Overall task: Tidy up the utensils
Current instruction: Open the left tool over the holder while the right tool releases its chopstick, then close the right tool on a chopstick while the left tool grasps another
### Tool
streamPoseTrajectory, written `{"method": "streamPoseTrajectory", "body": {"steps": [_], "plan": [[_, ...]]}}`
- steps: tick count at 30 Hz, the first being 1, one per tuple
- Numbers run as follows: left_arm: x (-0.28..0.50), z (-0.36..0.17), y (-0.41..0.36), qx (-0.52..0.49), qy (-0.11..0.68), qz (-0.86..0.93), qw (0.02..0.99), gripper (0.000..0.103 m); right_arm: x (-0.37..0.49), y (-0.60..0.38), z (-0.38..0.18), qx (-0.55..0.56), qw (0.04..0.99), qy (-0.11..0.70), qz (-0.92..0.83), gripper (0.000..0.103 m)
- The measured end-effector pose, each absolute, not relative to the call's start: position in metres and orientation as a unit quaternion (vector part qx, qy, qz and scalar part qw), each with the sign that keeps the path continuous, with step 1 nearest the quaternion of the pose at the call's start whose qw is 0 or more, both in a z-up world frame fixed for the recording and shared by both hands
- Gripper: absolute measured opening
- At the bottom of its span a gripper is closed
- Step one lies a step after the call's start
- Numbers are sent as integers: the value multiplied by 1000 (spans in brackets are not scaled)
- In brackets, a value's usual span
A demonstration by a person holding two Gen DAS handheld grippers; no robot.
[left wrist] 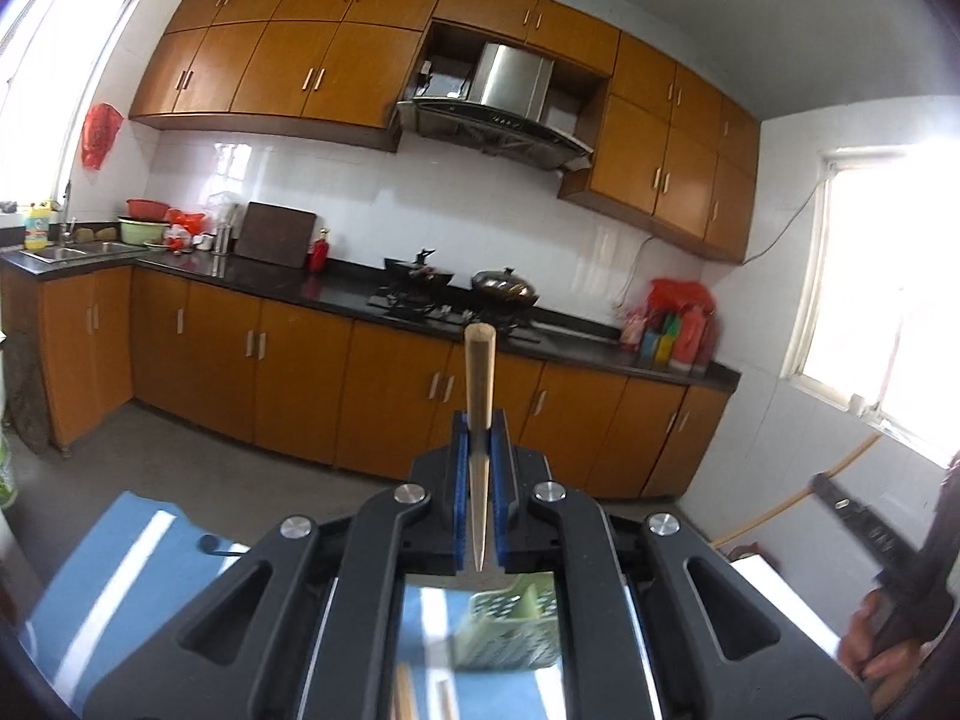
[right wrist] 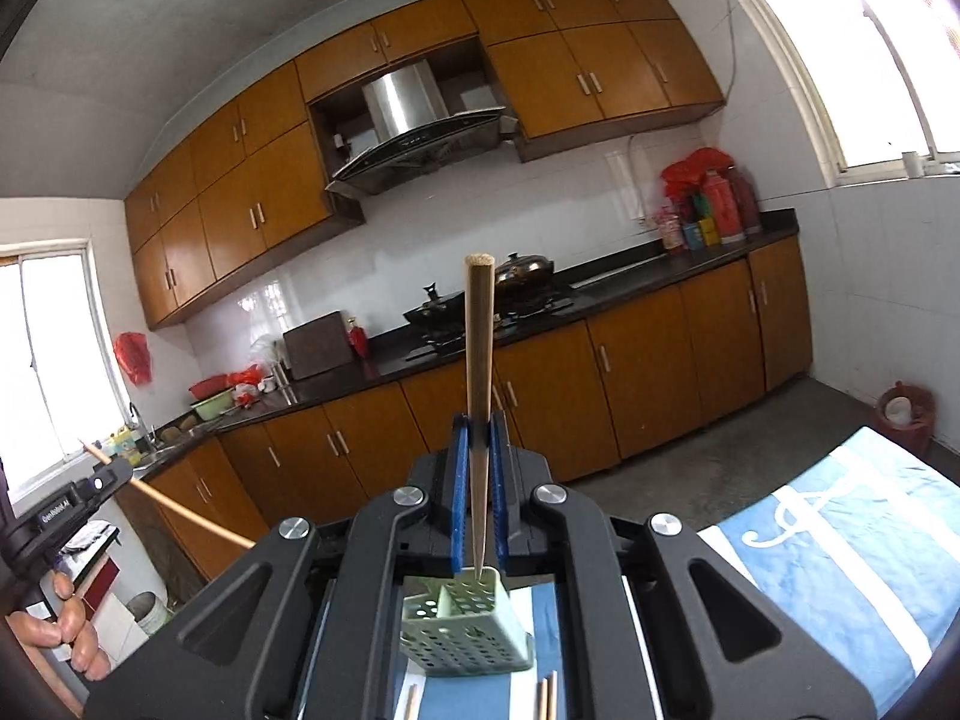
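My left gripper [left wrist: 479,426] is shut on a wooden chopstick [left wrist: 479,372] that stands up between its blue pads, high above the table. The right gripper [right wrist: 478,423] is likewise shut on a second chopstick [right wrist: 478,330], whose thin tip hangs just over a green perforated utensil holder [right wrist: 465,630]. That holder [left wrist: 510,624] also shows below the left gripper. Loose chopsticks [right wrist: 546,696] lie on the blue-and-white cloth [right wrist: 840,540] beside the holder. Each view catches the other gripper and a hand at its edge.
Beyond the table is bare floor, then a kitchen counter [left wrist: 300,294] with a stove, pots [left wrist: 504,288] and orange cabinets. A red bucket [right wrist: 906,414] stands on the floor at the right. Windows flank the room.
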State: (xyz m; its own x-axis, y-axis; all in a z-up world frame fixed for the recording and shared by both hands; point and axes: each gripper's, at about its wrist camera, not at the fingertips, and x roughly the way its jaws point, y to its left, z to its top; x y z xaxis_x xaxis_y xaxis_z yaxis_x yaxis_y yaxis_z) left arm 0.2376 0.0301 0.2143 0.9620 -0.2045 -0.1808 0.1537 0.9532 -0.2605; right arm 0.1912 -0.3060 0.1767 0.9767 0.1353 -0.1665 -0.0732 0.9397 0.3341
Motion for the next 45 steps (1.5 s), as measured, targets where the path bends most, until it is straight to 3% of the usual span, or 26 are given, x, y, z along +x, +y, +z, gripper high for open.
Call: {"method": "streamPoseTrajectory", "body": {"steps": [22,37,41,45], "plan": [[296,115,-5,-118,204,-99,967,8,244,-273,116,130,970,195,57,8],[264,139,17,-136,179,-82,971,20,207,-291,137,130,975,174,44,9],[237,133,37,-123,182,-61,974,27,187,-312,119,129,971,198,22,29],[219,98,59,-103,225,-35,968,29,175,-328,67,119,956,270,0,29]]}}
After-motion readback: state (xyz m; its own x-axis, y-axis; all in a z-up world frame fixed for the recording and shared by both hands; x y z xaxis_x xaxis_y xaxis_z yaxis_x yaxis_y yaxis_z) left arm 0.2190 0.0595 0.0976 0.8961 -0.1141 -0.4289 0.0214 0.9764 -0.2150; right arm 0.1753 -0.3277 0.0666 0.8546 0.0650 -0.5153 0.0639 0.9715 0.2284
